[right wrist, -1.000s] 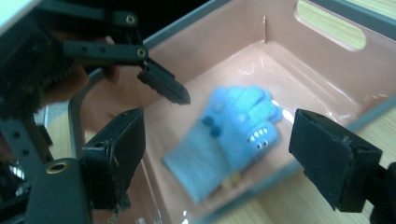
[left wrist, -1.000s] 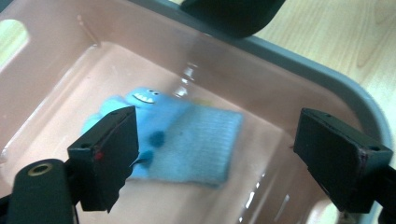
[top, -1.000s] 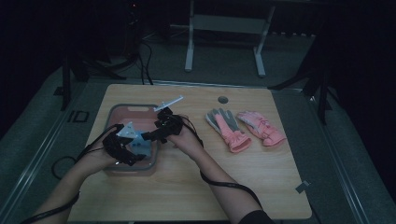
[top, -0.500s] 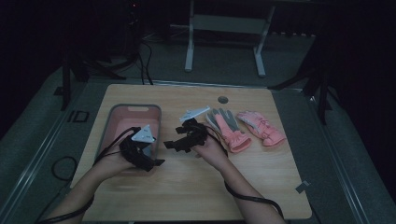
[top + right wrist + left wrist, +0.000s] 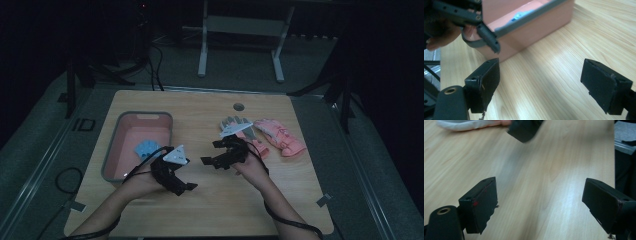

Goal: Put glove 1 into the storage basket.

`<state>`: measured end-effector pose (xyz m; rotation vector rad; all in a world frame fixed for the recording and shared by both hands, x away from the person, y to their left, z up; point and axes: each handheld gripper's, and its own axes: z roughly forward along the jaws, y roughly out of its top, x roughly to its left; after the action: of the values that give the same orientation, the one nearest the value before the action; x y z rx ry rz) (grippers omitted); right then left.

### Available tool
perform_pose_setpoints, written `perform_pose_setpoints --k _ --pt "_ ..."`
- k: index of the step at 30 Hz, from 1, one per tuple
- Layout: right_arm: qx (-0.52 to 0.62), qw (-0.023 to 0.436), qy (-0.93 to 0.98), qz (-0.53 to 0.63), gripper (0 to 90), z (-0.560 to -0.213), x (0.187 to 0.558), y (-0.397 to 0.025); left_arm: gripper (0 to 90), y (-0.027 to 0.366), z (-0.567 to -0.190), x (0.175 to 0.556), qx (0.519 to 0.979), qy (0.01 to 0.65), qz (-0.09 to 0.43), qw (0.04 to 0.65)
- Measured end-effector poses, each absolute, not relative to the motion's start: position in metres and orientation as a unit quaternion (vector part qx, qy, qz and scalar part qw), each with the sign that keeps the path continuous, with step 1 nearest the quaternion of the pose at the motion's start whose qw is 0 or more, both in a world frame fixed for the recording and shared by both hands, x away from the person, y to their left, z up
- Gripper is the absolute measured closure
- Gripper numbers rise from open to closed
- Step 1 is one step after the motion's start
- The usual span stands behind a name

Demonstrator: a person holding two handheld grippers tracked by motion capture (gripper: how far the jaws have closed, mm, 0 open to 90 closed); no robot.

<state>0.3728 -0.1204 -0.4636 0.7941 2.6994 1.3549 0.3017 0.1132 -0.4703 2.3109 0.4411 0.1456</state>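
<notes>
A pink bin [image 5: 116, 150] with a grey rim stands at the table's left, and a small blue cloth item [image 5: 146, 148] lies inside it. Two gloves lie at the right: a grey-and-pink one [image 5: 239, 125] and a pink one [image 5: 280, 136]. My left gripper [image 5: 186, 187] hovers over bare wood just right of the bin, open and empty [image 5: 541, 192]. My right gripper [image 5: 209, 161] sits between the bin and the gloves, pointing toward the bin [image 5: 531, 30], and it is also open and empty [image 5: 540, 72].
A round hole [image 5: 238, 106] is in the tabletop near the far edge. Cables trail from both grippers over the near edge. Dark floor, a white stand [image 5: 240, 25] and more cables lie beyond the table. Bare wood [image 5: 225, 205] stretches across the near middle.
Both grippers have pulled out of the bin and moved right and nearer over the bare table. The blue item stays in the bin.
</notes>
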Motion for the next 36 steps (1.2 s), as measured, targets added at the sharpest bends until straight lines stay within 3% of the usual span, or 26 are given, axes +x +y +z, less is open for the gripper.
perform_pose_setpoints --k 16,23,30,33,36 --pt "0.279 0.074 0.83 0.478 15.0 -0.476 0.359 -0.18 13.4 0.066 -0.533 0.282 0.922 0.149 0.03 0.355" --pt "0.3 0.048 0.812 0.499 12.3 -0.487 0.356 -0.205 13.4 0.065 -0.545 0.278 0.921 0.153 0.035 0.356" --pt "0.316 0.065 0.807 0.495 13.2 -0.491 0.352 -0.222 13.4 0.067 -0.553 0.272 0.919 0.156 0.039 0.36" --pt "0.313 0.075 0.816 0.48 18.7 -0.493 0.351 -0.226 13.4 0.069 -0.555 0.272 0.919 0.155 0.044 0.36" --pt "0.32 0.083 0.82 0.468 35.9 -0.495 0.355 -0.232 13.3 0.07 -0.556 0.27 0.917 0.157 0.043 0.364"
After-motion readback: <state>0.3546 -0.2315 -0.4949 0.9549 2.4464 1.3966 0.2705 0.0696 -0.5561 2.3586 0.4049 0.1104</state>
